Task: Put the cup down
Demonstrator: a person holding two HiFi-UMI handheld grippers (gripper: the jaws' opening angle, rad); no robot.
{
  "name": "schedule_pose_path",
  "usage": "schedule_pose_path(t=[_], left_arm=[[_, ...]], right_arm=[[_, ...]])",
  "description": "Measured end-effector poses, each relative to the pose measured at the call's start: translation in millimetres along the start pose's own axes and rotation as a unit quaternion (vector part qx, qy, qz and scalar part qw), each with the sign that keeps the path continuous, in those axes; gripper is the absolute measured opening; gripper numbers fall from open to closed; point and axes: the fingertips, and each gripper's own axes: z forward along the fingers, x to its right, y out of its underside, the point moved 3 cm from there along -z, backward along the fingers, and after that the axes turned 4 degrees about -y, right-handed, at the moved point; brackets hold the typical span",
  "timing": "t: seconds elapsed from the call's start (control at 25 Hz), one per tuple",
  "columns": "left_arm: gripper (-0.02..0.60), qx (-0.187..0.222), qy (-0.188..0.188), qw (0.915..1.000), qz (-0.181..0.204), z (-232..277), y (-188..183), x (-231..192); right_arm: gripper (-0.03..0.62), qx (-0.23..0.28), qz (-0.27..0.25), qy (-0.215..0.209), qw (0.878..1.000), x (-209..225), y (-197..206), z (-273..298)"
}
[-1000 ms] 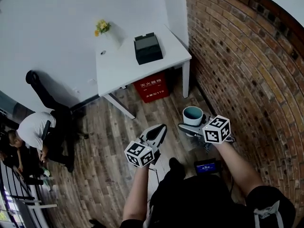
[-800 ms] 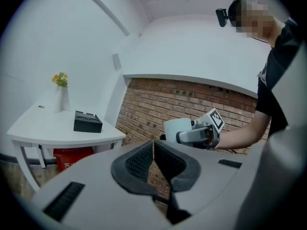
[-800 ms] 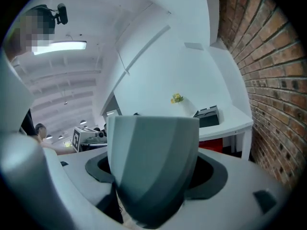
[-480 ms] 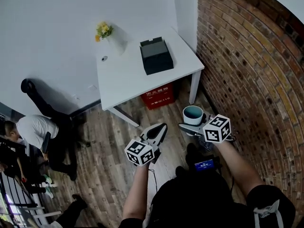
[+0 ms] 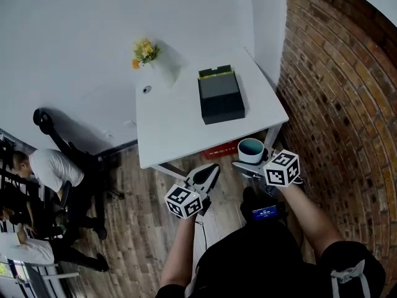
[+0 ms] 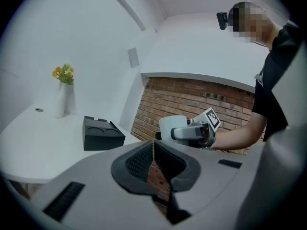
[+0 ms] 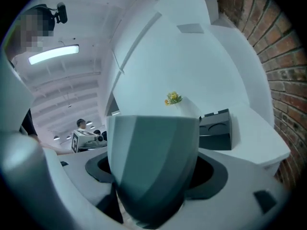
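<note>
A cup [image 5: 251, 148], white outside and teal inside, stands upright between the jaws of my right gripper [image 5: 250, 161], which is shut on it. It hangs in the air just off the near right corner of the white table [image 5: 180, 129]. In the right gripper view the cup [image 7: 151, 162] fills the space between the pads. My left gripper [image 5: 209, 173] is shut and holds nothing, level with the cup and to its left. From the left gripper view the pads [image 6: 144, 159] meet, and the cup [image 6: 171, 127] shows beyond them.
On the table sit a black box [image 5: 221, 97], a white vase with yellow flowers [image 5: 146, 51] and a small round item [image 5: 146, 89]. A red box [image 5: 224, 149] stands under the table. A brick wall [image 5: 338, 104] runs along the right. People [image 5: 53, 166] are at the left.
The table has come nearer in the head view, its near edge now just ahead of both grippers. The cup stays held in the right gripper; the left stays shut.
</note>
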Motion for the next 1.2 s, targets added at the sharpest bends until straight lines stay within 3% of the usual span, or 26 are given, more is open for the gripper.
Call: schedule_pose_path(t=[0.24,0.48,0.8,1.2], left_arm=[[0.018,0.022,-0.023,0.9995,0.004,54.7,-49.3,-54.9],[0.018,0.025,-0.03,0.9992,0.005,89.1,-74.8,-87.6],[0.018,0.016,-0.01,0.9998,-0.008,108.9,-79.5,-118.0],[0.018,0.022,0.019,0.9996,0.002,113.4,-98.9,-144.4]], right_arm=[[0.385,0.0,-0.003,-0.027,1.0,66.7,-56.7,33.7],[0.384,-0.007,-0.002,-0.034,0.999,105.9,-82.1,54.0],[0.383,-0.016,0.006,-0.015,1.0,126.5,-89.7,78.8],[0.383,0.001,-0.003,0.01,1.0,125.8,-111.3,102.3]])
